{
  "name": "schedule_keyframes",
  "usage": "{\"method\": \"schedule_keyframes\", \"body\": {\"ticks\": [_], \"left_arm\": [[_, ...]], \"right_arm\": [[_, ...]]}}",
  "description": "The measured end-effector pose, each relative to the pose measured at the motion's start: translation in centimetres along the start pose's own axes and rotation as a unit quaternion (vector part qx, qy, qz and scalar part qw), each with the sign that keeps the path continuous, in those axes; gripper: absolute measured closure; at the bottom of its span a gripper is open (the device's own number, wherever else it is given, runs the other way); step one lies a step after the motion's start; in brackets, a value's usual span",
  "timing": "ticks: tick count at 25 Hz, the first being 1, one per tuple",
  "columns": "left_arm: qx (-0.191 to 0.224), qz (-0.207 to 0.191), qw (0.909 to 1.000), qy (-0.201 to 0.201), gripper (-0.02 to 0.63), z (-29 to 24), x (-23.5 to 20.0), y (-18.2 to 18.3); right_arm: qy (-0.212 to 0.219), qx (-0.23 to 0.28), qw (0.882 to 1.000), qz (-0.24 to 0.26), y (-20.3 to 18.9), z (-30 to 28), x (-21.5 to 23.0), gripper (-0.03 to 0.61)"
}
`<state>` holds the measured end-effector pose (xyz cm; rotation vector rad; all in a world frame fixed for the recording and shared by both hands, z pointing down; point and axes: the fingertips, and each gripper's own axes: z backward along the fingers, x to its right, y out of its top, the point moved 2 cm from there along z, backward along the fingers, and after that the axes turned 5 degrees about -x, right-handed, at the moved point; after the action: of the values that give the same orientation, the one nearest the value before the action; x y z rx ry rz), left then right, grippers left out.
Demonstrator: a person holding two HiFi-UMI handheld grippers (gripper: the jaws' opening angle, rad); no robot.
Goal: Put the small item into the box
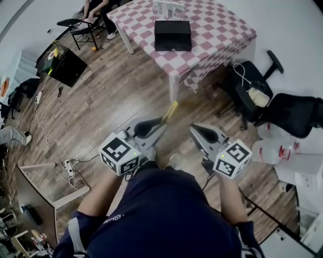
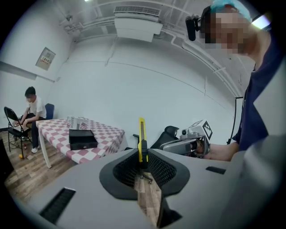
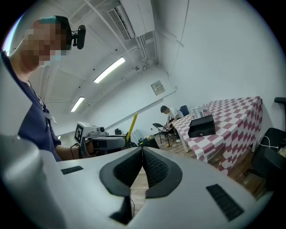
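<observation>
The person stands on a wooden floor (image 1: 111, 95) and holds both grippers in front of the body, side by side and a little apart. The left gripper (image 1: 162, 121) has its jaws closed on a yellow cutter knife (image 1: 171, 109). In the left gripper view the knife stands upright between the two black pads, and its long thin end sticks out past the jaw tips. In the head view this end points toward the table (image 1: 222, 30).

The right gripper (image 1: 195, 129) has its jaws pressed together, with only a narrow slit between the pads, and nothing is between them.

The table has a red and white checked cloth and stands well apart from the grippers, further ahead in the room. The black box (image 1: 172, 35) lies on it, near the front edge, with its lid closed. Behind the box lies a white printed package (image 1: 168, 8).

A black office chair (image 1: 250, 90) stands to the right of the table. Another person (image 1: 96, 7) sits on a chair at the far left corner of the table.
</observation>
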<state>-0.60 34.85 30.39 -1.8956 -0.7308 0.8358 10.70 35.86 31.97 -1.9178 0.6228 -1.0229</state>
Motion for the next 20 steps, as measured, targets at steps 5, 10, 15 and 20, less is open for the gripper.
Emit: {"method": "schedule_keyframes", "body": {"ticks": [5, 10, 15, 20], "left_arm": [[0.001, 0.005, 0.9999, 0.011, 0.528, -1.0, -0.2, 0.5], [0.001, 0.007, 0.9999, 0.012, 0.528, -2.2, -1.3, 1.0], [0.006, 0.012, 0.9999, 0.010, 0.528, -3.5, -3.1, 1.6], [0.012, 0.018, 0.9998, 0.003, 0.528, -5.3, -6.2, 2.2]], "right_arm": [[-0.004, 0.005, 1.000, -0.012, 0.3, 1.7, 2.4, 0.563], [-0.004, 0.006, 1.000, -0.026, 0.7, 1.4, 4.3, 0.563], [0.000, 0.000, 1.000, -0.023, 1.6, -0.1, 5.5, 0.563], [-0.004, -0.008, 1.000, -0.018, 3.0, -2.4, 7.8, 0.563]]}}
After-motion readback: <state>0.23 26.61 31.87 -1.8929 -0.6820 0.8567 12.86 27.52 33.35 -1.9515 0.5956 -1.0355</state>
